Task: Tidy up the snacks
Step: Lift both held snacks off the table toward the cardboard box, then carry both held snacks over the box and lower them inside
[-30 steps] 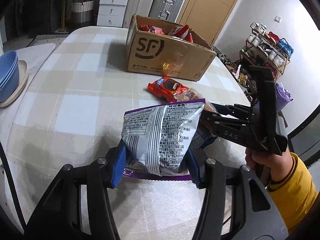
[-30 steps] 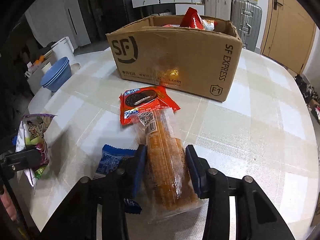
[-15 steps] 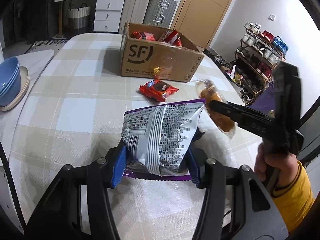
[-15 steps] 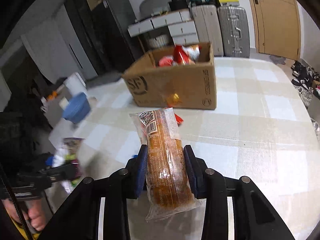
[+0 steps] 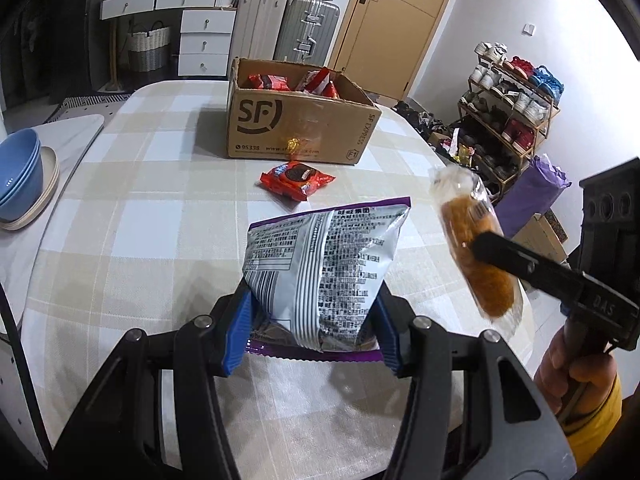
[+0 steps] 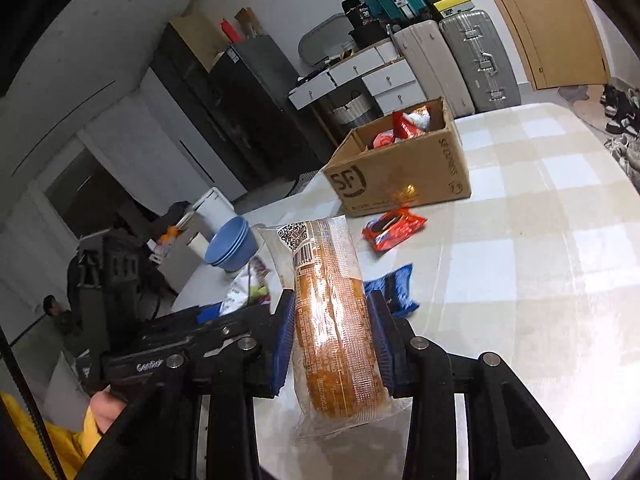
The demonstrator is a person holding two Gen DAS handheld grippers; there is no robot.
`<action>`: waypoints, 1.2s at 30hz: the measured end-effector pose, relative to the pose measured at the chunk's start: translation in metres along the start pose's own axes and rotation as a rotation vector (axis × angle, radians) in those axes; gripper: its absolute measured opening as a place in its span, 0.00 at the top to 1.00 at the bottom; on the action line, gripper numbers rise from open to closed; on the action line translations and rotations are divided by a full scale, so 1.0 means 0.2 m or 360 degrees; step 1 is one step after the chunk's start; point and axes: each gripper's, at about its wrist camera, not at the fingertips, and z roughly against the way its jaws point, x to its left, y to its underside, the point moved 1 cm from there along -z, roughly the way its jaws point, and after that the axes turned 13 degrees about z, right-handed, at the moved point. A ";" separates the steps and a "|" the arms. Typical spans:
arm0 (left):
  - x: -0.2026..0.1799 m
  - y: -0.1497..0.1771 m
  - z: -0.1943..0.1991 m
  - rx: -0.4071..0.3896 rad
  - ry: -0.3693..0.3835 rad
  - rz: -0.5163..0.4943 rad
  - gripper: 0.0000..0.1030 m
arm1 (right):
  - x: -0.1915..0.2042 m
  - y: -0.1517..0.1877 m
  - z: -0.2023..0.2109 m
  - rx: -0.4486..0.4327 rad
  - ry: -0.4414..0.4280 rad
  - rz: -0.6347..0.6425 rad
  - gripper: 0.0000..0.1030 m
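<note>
My left gripper (image 5: 312, 324) is shut on a silver and purple chip bag (image 5: 324, 264), held above the checked table (image 5: 140, 220). My right gripper (image 6: 330, 336) is shut on a clear-wrapped orange bread roll (image 6: 332, 320), lifted high over the table; the roll also shows in the left wrist view (image 5: 472, 248). The open SF cardboard box (image 5: 296, 124) stands at the far side with red snack packs inside; it also shows in the right wrist view (image 6: 404, 172). A red cookie packet (image 5: 298, 176) lies in front of the box. A blue packet (image 6: 394, 288) lies on the table below my right gripper.
Stacked blue bowls (image 5: 18, 176) sit on a plate at the table's left edge. Suitcases (image 5: 308, 32) and white drawers (image 5: 204, 40) stand behind the table. A shoe rack (image 5: 512, 116) is off the right side.
My right gripper lifted the bread roll off the table and raised it high, tilting left. My left gripper rose with the chip bag still held.
</note>
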 end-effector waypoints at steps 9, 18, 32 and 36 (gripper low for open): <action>0.01 0.00 0.01 -0.0007 0.0013 0.0017 0.51 | 0.03 -0.03 0.01 -0.0010 -0.0064 0.0029 0.65; 0.05 -0.13 -0.04 -0.0002 0.0018 0.0047 0.51 | 0.00 -0.19 -0.04 -0.0059 -0.0104 0.0067 0.65; -0.15 -0.86 -0.13 -0.0139 0.0028 -0.0128 0.51 | -0.16 -0.84 -0.16 -0.0184 -0.0024 0.0199 0.65; -0.20 -1.07 -0.26 -0.0127 -0.0018 -0.0129 0.51 | -0.28 -1.04 -0.27 -0.0170 0.0050 0.0171 0.65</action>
